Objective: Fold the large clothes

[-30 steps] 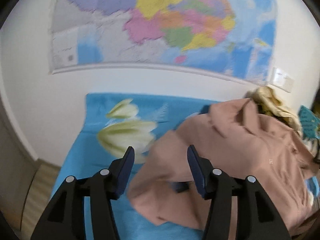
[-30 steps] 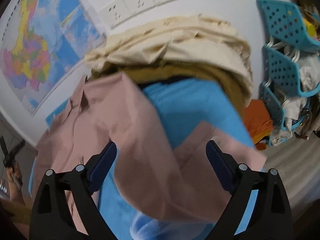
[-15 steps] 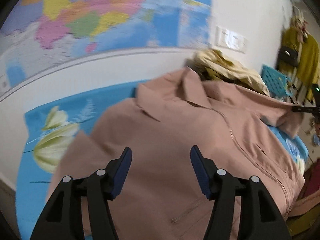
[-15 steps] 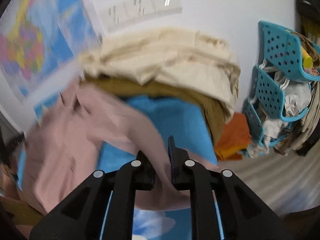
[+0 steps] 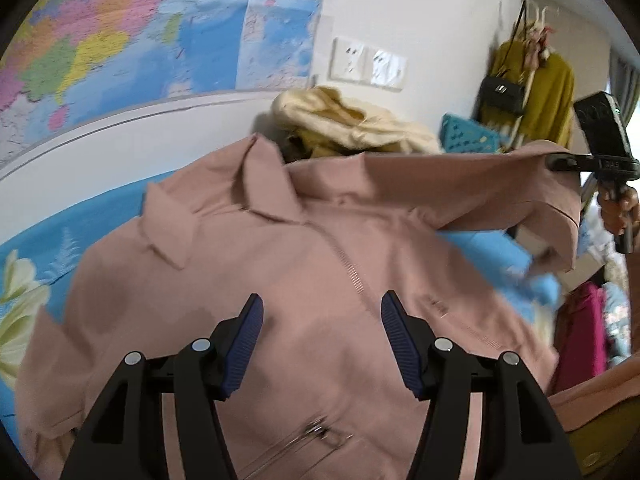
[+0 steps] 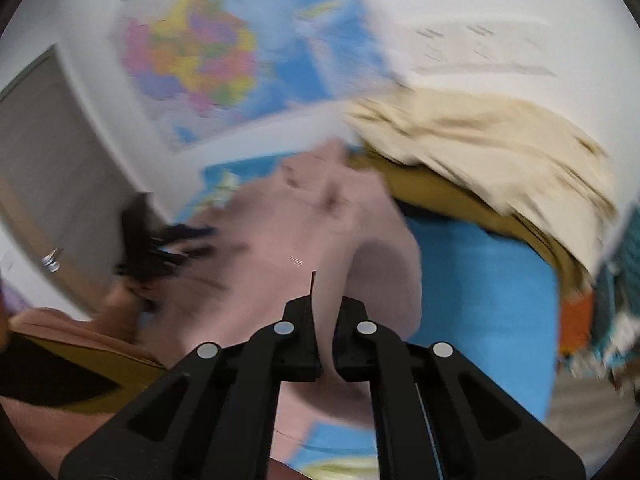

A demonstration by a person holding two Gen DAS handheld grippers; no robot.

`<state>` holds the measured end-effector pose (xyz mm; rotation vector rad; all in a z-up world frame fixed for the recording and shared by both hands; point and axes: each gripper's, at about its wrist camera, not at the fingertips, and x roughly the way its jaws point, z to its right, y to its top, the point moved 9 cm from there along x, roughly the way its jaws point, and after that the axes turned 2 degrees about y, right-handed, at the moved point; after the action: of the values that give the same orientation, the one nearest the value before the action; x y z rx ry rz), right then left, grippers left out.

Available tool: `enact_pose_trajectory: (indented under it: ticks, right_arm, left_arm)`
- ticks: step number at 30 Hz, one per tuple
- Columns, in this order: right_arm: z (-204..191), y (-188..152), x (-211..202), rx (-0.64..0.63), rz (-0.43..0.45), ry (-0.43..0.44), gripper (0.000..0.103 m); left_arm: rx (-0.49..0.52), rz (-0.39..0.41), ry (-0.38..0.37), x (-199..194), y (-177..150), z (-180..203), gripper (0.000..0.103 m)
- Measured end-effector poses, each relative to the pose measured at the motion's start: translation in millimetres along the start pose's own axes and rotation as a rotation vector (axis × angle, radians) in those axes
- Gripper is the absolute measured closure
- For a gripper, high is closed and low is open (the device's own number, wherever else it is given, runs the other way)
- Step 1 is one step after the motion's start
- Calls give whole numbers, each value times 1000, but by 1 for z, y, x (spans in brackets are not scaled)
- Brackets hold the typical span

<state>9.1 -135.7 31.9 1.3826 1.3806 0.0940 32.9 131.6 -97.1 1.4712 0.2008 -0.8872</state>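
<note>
Garment under inspection: a dusty-pink jacket [image 5: 304, 320] with collar and front zip, lying front-up across a blue floral sheet [image 5: 36, 256] that covers the bed; collar toward the wall, hem toward the cameras.

Left gripper [image 5: 322, 338]: jaws wide apart, poised above the jacket's chest, gripping nothing; whether the tips touch the cloth cannot be told.

Right gripper [image 6: 325, 334]: jaws closed on a fold of the pink fabric; the left wrist view shows this to be the end of one sleeve [image 5: 452, 184], drawn out taut and level above the sheet; the right wrist view is badly blurred, so the depth of the bite cannot be confirmed.

Handling assessment: cloth judged soft, limp and fairly light, yet thick enough to hold a crease; the sleeve sags below the held edge, so it will drape and swing rather than keep any shape; surface looks matte, so slipping is unlikely if the bite takes a doubled layer; zip and collar are the only stiff parts and would resist a fold line laid across them.

Recommended holds: cuff or sleeve hem for the sleeve; shoulder seam and hem corner for the body; avoid the single flat layer mid-chest, which would bunch.

Adjacent items: heap of cream and mustard clothes [image 5: 352, 128] by the wall behind the collar, close enough to snag a swung sleeve; wall map [image 5: 120, 32] above.
</note>
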Motion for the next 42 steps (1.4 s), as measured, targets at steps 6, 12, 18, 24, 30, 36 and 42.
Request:
enact_pose_trajectory:
  ticks: [6,12,18,24,30,36,42]
  right_arm:
    - [-57,21,110,-98,-182,93,88]
    - [-51,14,196,10,-270,184,63]
    - [-33,44,155,3,-104,176,54]
    - [70,51,144,85,-55,-196,47]
    - [133,15,196,145,-186,-353,40]
    - [133,23,208,184,-134,-226,99]
    - [171,31,178,363,5,-249,92]
  left_arm:
    - [-43,55,-102,-18,8,7,42]
    - [-85,37,-99,-33,-10,0,36]
    - [-72,-18,-176,-27,-20,29,32]
    - [-4,-32,-237,4,0,82,20]
    - [10,-261,-119,79,-31,82,24]
    - [-176,-316,-167,92,-43,50,99]
    - [-283,-150,-160,50,-14,6,99]
